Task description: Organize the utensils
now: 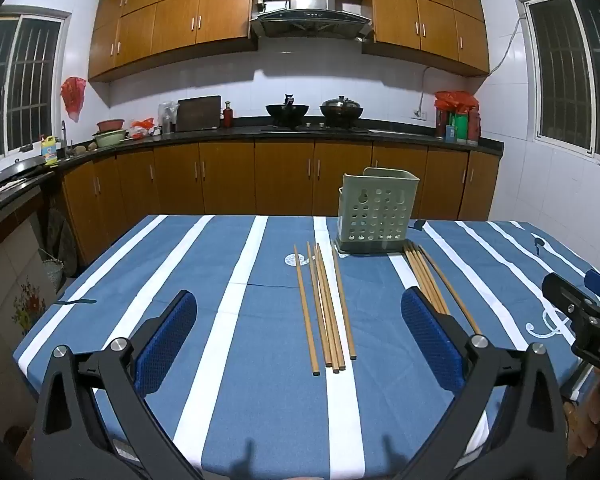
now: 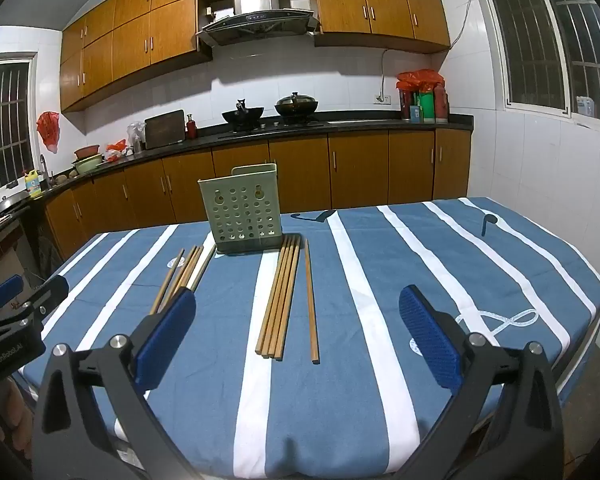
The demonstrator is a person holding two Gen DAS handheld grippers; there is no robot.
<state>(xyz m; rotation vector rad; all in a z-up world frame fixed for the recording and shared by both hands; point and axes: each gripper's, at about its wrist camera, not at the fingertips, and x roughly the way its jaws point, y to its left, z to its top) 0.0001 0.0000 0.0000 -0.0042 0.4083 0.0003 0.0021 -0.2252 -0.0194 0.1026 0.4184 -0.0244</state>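
Two groups of wooden chopsticks lie on the blue striped tablecloth. The left group (image 1: pixel 326 308) lies straight ahead of my left gripper (image 1: pixel 300 312), which is open and empty above the table. The right group (image 2: pixel 286 300) lies ahead of my right gripper (image 2: pixel 296 312), also open and empty. A green perforated utensil holder (image 1: pixel 376 210) stands upright behind both groups; it also shows in the right wrist view (image 2: pixel 242 210). The right group shows in the left wrist view (image 1: pixel 432 280), the left group in the right wrist view (image 2: pixel 184 272).
The table (image 1: pixel 180 280) is covered by a blue cloth with white stripes. Behind it run a kitchen counter with wooden cabinets (image 1: pixel 260 176), a stove with a wok (image 1: pixel 287 112) and a lidded pot. The right gripper's side shows at the left view's right edge (image 1: pixel 580 312).
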